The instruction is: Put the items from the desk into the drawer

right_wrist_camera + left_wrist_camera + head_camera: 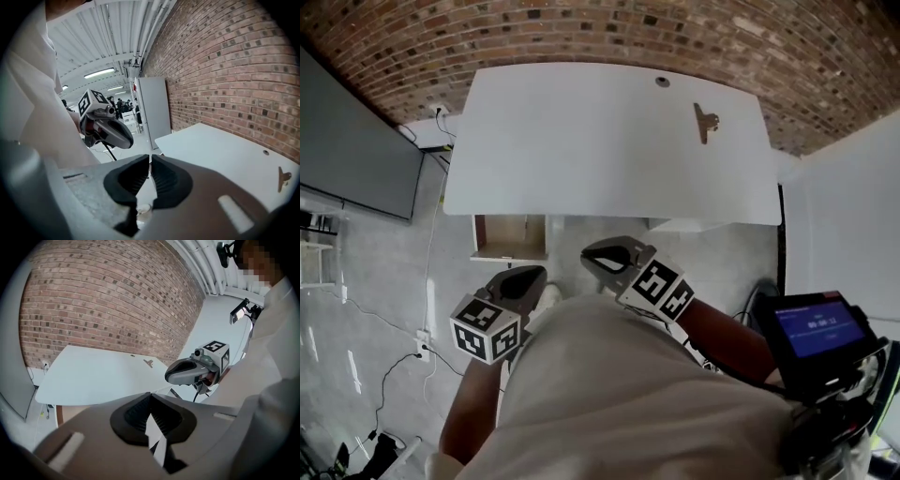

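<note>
A brick wall stands behind a white desk [581,141], and grey floor lies on the near side, where I stand. On the desk I see only one item, a small brown clip [705,122], in the far right part and well apart from every edge. A small round hole [662,82] is just to its far left. Under the near left edge of the desk the drawer [508,238] stands pulled out. I see its wooden bottom, but the part under the desk is hidden. I hold the left gripper [520,278] and the right gripper [609,253] close to my body, both clenched with nothing between the jaws. I judge that the clip is what remains to be put away. The right gripper is on its side, so I should release those jaws before I arrive, come down over the clip, and close on its thicker body, not on the thin handles. Then I carry it low to the near left and release it fully inside the drawer.
</note>
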Available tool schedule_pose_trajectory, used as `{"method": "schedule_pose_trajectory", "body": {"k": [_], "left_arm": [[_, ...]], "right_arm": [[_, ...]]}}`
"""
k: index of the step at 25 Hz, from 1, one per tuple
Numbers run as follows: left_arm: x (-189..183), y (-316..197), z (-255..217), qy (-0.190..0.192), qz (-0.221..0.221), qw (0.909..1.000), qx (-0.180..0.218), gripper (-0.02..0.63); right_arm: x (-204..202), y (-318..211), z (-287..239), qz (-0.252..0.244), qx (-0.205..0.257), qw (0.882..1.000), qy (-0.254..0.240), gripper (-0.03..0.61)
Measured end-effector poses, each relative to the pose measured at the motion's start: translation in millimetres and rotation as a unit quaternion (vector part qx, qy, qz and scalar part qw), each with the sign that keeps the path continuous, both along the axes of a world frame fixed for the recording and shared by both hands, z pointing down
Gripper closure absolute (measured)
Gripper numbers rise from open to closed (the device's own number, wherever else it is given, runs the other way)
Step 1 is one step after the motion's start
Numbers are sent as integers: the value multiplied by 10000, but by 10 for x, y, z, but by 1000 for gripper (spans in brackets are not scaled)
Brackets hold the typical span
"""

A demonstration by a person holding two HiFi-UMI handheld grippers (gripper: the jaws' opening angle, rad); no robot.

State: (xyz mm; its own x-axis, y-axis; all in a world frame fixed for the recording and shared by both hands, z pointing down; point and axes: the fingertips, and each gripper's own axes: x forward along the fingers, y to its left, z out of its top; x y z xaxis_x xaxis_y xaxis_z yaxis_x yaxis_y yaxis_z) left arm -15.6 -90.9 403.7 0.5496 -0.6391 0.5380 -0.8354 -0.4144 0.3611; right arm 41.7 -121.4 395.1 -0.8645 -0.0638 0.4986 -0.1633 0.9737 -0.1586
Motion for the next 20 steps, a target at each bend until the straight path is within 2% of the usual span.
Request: {"method": "schedule_pose_trajectory", "body": {"k": [20], "left_arm": [[-83, -106, 302, -18, 263, 9992, -290, 606]], "right_arm": [[84, -91, 50, 320, -12, 9992, 245, 565]]}}
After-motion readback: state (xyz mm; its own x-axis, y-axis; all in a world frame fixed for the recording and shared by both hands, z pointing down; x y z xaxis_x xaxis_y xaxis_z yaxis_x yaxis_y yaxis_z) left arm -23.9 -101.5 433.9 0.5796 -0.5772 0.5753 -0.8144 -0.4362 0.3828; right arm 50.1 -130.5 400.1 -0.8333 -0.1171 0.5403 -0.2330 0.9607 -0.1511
